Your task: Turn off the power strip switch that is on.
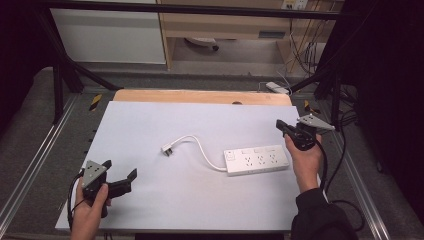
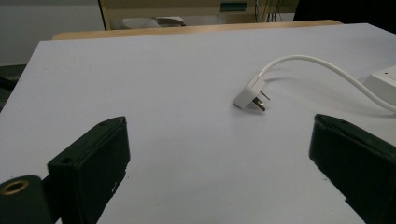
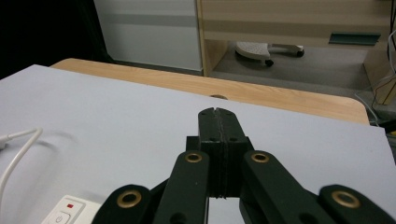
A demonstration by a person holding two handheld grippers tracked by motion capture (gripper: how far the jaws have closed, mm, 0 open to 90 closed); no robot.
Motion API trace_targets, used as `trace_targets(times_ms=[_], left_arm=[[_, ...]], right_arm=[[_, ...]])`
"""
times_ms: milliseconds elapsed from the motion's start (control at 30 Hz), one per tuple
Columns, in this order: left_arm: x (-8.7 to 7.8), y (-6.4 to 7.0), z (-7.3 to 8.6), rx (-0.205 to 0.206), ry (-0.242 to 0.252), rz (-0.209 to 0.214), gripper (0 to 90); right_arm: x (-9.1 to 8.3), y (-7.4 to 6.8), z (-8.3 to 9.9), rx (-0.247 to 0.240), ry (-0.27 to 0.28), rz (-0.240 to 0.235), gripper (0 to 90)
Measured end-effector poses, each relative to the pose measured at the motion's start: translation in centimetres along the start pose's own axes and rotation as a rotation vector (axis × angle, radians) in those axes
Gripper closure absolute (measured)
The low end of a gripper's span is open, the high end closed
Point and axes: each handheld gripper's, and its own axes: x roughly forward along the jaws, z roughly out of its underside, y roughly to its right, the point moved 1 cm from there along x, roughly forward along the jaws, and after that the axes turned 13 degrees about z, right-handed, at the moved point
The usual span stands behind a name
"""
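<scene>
Wide-spread jaws of the left gripper (image 2: pixel 219 154) are seen, one plug (image 2: pixel 250 93) lying ahead between them. One power strip (image 1: pixel 256 160) is beside the right gripper (image 1: pixel 281 125), jaws pressed together, empty.

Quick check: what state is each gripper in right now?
Left gripper: open, holding nothing.
Right gripper: closed, holding nothing.
</scene>
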Motion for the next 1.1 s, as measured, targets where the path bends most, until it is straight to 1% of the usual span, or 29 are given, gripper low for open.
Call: trace_targets(times_ms=[67, 100, 200, 233, 333, 400, 633, 767, 967, 1100], left_arm=[[0.1, -0.1, 0.0, -0.002, -0.005, -0.002, 5.3], [0.1, -0.1, 0.0, -0.001, -0.006, -0.003, 5.3], [0.1, 0.0, 0.0, 0.014, -0.011, -0.004, 5.3], [0.1, 0.0, 0.1, 0.008, -0.013, -0.002, 5.3], [0.3, -0.1, 0.1, 0.013, -0.020, -0.004, 5.3], [0.3, 0.0, 0.2, 0.008, -0.025, -0.001, 5.3], [0.3, -0.1, 0.3, 0.012, -0.034, -0.002, 5.3], [0.5, -0.1, 0.3, 0.007, -0.038, -0.001, 5.3], [0.5, -0.1, 0.3, 0.006, -0.041, -0.002, 5.3], [0.5, -0.1, 0.4, 0.008, -0.047, -0.002, 5.3]], right_arm=[[0.0, 0.0, 0.0, -0.003, -0.001, 0.004, 90.0], [0.1, 0.1, 0.2, -0.017, -0.003, 0.012, 90.0], [0.2, 0.3, 0.5, -0.016, -0.012, 0.019, 90.0], [0.3, 0.4, 0.6, -0.017, -0.013, 0.021, 90.0], [0.5, 0.7, 0.9, -0.013, -0.025, 0.028, 90.0], [0.6, 0.8, 1.0, -0.014, -0.028, 0.027, 90.0], [1.2, 1.3, 1.7, -0.002, -0.052, 0.039, 90.0], [1.5, 1.5, 2.0, 0.008, -0.066, 0.032, 90.0], [2.0, 1.7, 2.4, 0.004, -0.086, 0.038, 90.0], [2.3, 1.8, 2.7, -0.002, -0.101, 0.031, 90.0]])
